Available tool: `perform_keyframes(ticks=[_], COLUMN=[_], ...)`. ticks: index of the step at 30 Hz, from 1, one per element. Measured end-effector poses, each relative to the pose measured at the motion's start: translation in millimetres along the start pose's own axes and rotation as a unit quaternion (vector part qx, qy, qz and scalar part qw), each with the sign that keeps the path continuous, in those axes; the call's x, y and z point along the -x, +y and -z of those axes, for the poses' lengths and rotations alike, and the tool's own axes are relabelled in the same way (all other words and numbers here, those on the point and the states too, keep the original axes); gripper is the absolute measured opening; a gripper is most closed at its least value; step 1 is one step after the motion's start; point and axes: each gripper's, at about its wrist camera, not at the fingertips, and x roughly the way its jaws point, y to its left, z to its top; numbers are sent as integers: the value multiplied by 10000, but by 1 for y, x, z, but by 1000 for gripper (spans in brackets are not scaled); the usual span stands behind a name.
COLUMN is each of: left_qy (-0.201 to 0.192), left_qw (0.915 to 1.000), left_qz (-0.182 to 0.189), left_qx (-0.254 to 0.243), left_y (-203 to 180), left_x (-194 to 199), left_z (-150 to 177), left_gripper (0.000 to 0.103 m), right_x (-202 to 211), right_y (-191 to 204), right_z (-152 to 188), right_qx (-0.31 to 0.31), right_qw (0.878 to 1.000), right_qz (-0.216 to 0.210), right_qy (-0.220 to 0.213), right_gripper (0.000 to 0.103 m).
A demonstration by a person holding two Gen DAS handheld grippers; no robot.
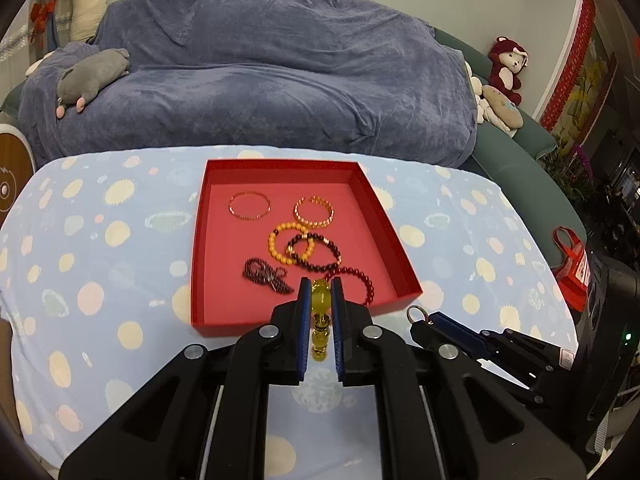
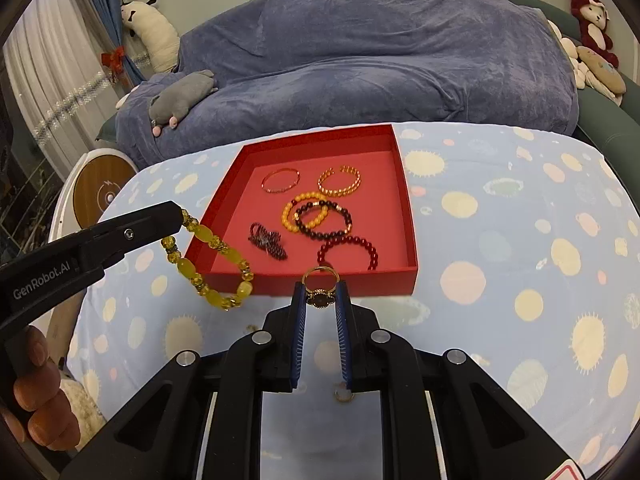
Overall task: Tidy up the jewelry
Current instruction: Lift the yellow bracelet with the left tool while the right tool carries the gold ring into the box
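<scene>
Six bracelets are already laid in the red tray (image 2: 410,216); a yellow bracelet (image 2: 216,256) is clamped by the left gripper (image 1: 320,292), a ring (image 2: 320,290) by the right gripper (image 2: 320,292), both not yet deposited

Spotted tbl cloth (image 2: 520,240) w/ red tray (image 2: 410,216)

Yellow beaded bracelet (image 2: 208,260) hanging beside red tray (image 2: 404,200), gold ring (image 2: 320,286) upright near its front wall
</scene>
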Motion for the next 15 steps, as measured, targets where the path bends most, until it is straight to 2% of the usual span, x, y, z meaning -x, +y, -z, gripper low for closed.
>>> perform_keyframes(ticks=[6, 15], left_qy=[-200, -143], left_qw=[9997, 9998], left_qz=[-95, -161], left_qx=[-41, 35], left_y=[7, 26], left_x=[-18, -63], left_z=[-40, -73], left_gripper=[10, 10], right_x=[-18, -63], right_y=[-7, -9], right_z=[-43, -84], right_qx=[5, 139], right_qw=[9999, 9998], right_qz=[-3, 96], right_qy=[-139, -114], right_gripper=[14, 14])
